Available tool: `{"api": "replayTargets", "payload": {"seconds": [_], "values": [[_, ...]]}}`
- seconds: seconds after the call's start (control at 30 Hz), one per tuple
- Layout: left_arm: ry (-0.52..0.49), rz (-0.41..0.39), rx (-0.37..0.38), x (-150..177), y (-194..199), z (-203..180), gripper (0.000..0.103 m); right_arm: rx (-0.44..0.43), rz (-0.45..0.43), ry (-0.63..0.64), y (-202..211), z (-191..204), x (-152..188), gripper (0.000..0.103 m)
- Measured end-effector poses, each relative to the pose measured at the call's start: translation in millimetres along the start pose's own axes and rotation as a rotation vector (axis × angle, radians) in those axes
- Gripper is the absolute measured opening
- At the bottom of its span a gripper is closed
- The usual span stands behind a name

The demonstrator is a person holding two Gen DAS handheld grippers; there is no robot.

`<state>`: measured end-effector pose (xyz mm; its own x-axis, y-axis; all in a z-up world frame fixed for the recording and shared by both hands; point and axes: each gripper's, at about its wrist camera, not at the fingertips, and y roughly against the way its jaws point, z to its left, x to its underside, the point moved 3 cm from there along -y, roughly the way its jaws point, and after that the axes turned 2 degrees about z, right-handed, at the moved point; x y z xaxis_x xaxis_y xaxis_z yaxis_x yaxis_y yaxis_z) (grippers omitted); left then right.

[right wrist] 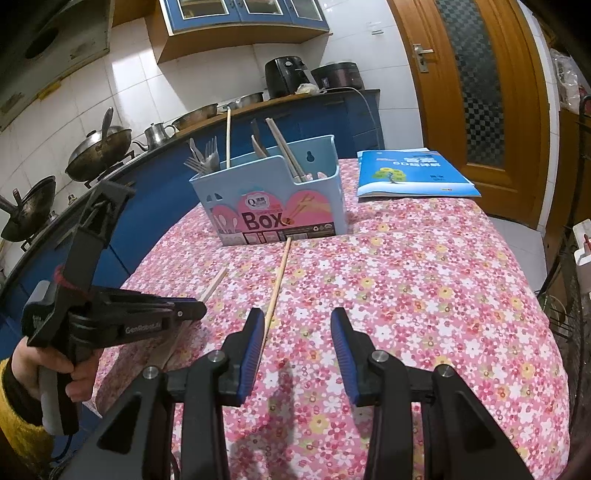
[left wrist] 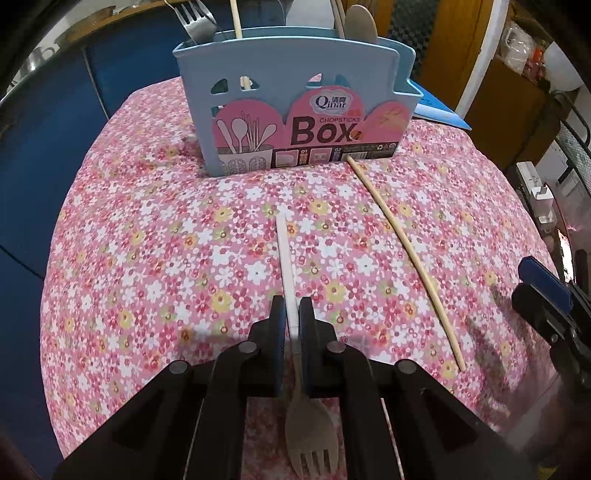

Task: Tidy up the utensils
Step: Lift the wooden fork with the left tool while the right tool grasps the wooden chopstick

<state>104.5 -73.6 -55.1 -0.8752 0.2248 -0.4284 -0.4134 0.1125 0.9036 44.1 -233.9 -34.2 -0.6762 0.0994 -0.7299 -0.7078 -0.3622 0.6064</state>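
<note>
- Nearest the left wrist camera, a pale wooden fork [left wrist: 312,443] lies with its tines at six o'clock, its long handle running up toward twelve between the blue pads.
- The left gripper [left wrist: 291,314] is clamped narrow on that fork's handle, both pads pressing it; the handle tip reaches past the fingers over the floral surface [left wrist: 147,258].
- At about two o'clock from that grip, a single wooden chopstick [left wrist: 402,236] lies loose on the cloth, its far end just beside the foot of the box.
- At twelve o'clock stands the light blue chopsticks box [left wrist: 295,122], upright, already carrying metal forks [left wrist: 194,18], a wooden spoon [left wrist: 362,22] and sticks.
- In the right wrist view, the right gripper [right wrist: 297,332] hangs partly open, nothing between its pads; the chopstick passes just beside its left finger [right wrist: 249,347].
- At nine o'clock there, a hand [right wrist: 44,373] holds the left tool.
- At one o'clock, a blue booklet [right wrist: 410,173] lies on the surface behind the box.
</note>
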Motion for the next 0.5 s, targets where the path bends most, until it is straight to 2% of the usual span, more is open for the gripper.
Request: {"api": "replayTargets", "payload": {"seconds": [0.1, 0.17, 0.23, 0.5], "values": [[0.016, -0.027, 0.029, -4.6, -0.9, -0.9, 0.004, -0.001, 0.012, 0.006, -2.0, 1.3, -1.0, 0.04], [0.049, -0.051, 0.098, -2.5, 1.7, 3.3, 0.004, -0.001, 0.028, 0.005, -4.7, 0.9, -1.9, 0.04], [0.071, -0.081, 0.132, -1.1, 7.1, 7.4, 0.004, 0.0, 0.044, 0.004, -7.8, 0.7, -3.1, 0.04], [0.086, -0.257, 0.15, -2.9, 47.6, 22.1, 0.004, -0.019, 0.128, 0.017, -28.0, 10.1, -10.3, 0.04]]}}
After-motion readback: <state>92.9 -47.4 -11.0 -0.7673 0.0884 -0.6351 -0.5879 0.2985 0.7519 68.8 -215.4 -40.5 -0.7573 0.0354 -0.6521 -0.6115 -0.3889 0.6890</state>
